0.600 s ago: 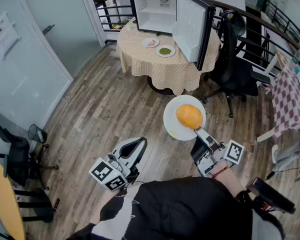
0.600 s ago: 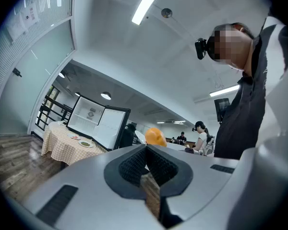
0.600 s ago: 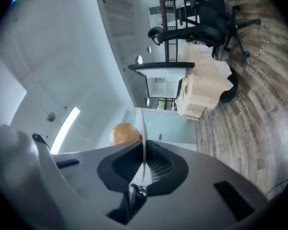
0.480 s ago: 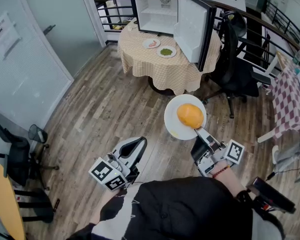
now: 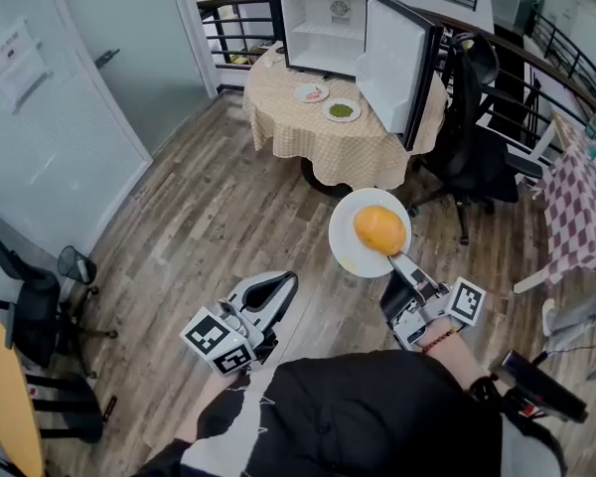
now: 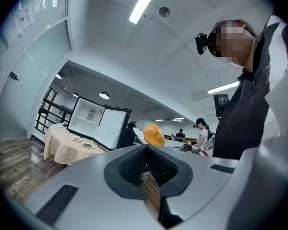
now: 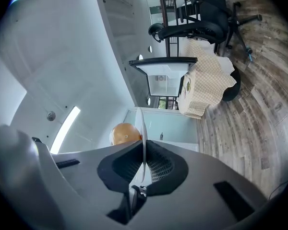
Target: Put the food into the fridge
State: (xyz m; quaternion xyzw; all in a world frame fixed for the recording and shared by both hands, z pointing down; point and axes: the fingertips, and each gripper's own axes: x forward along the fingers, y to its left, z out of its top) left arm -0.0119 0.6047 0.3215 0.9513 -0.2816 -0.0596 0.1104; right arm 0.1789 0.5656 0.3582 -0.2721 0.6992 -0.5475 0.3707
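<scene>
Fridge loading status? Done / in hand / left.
Done: the fridge door stands open, but no food shows inside the fridge.
In hand: the right gripper is shut on the rim of a white plate carrying orange food, over the floor short of the table. The left gripper is shut, empty.
Left: that plate, plus the red-food plate and green-food plate on the table.

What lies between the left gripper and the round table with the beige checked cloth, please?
Only bare wooden plank floor, seen in the head view; the round white plate in the right gripper hangs off to the side.
</scene>
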